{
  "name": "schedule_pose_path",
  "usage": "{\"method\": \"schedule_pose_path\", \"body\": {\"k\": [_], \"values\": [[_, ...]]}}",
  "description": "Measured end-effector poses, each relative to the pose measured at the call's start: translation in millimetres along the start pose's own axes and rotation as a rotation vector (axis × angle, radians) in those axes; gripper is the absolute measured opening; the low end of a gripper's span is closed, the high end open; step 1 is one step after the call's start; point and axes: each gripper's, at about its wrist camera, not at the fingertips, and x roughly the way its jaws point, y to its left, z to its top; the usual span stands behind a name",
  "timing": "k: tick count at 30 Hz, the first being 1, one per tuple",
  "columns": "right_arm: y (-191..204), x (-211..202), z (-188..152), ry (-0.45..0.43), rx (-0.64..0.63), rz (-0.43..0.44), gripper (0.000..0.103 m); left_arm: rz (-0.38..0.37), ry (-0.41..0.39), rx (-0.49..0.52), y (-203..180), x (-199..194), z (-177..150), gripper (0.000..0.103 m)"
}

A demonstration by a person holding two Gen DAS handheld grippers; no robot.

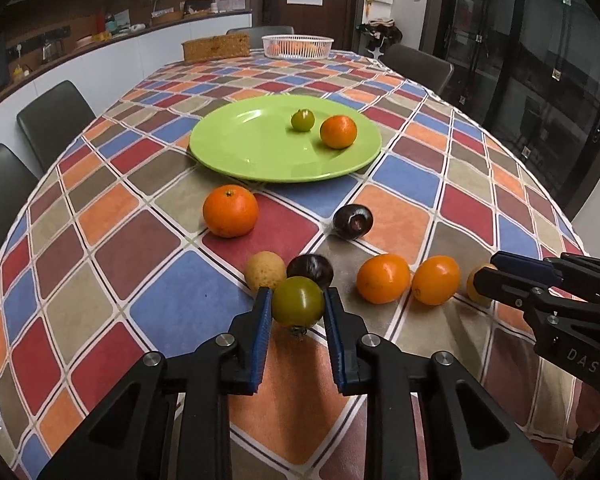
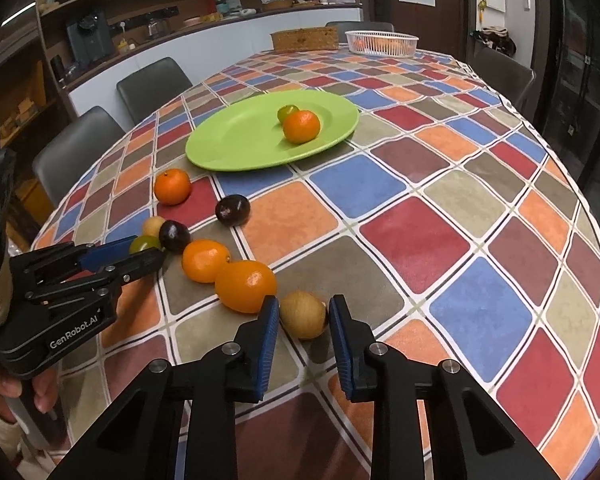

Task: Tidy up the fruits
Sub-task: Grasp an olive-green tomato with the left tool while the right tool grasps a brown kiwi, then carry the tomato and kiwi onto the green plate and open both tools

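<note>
Both grippers are down at the near fruit row on the checkered tablecloth (image 1: pixel 112 256). Left gripper (image 1: pixel 298 308) pinches a green tomato (image 1: pixel 298 301) btwn its blue pads, calyx end facing the camera; right gripper (image 2: pixel 303 312) clamps a tan round fruit (image 2: pixel 302 314), pads pressed on both sides. Count on the green plate (image 1: pixel 252 144): 2 items, 1 small green tomato (image 1: pixel 302 120) and 1 mandarin (image 1: pixel 338 132), near each other toward the plate's right part. Off the plate: 3 oranges, i.e. 1 mandarin (image 1: pixel 230 210) just in front of the plate's rim and 2 touching side by side (image 2: pixel 205 261) (image 2: pixel 246 286) in the near row; 2 dark plums, one (image 1: pixel 353 221) alone mid-cloth, the other (image 1: pixel 310 269) right behind the gripped tomato; 2 tan fruits incl. the clamped one, the 2nd (image 1: pixel 265 271) beside that plum. So 2 green tomatoes total, 4 orange fruits total. Far end of table: 1 white basket (image 1: pixel 297 46) w/ orange things inside, can't count them, and 1 wicker box (image 1: pixel 216 46) next to it. A hand (image 2: pixel 20 396) grips the left tool's handle at the right wrist view's left edge. 4 dark chairs show around the table.
</note>
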Motion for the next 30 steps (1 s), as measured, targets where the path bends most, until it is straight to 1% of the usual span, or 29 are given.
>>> {"method": "schedule_pose_path", "body": {"k": [10, 14, 23, 30], "values": [[4.8, -14.6, -0.3, -0.028, -0.006, 0.018, 0.026, -0.010, -0.029, -0.003, -3.1, -20.7, -3.9, 0.026], [9.5, -22.5, 2.9, -0.046, -0.022, 0.036, 0.026, -0.020, -0.040, -0.001, -3.1, -26.6, -0.6, 0.025], [19.3, -24.1, 25.3, -0.081, -0.078, 0.069, 0.026, -0.043, -0.061, 0.027, 0.5, -26.3, 19.5, 0.025], [24.4, -16.8, 48.8, -0.098, -0.101, 0.088, 0.026, -0.075, -0.051, 0.027, 8.9, -13.6, 41.8, 0.025]]}}
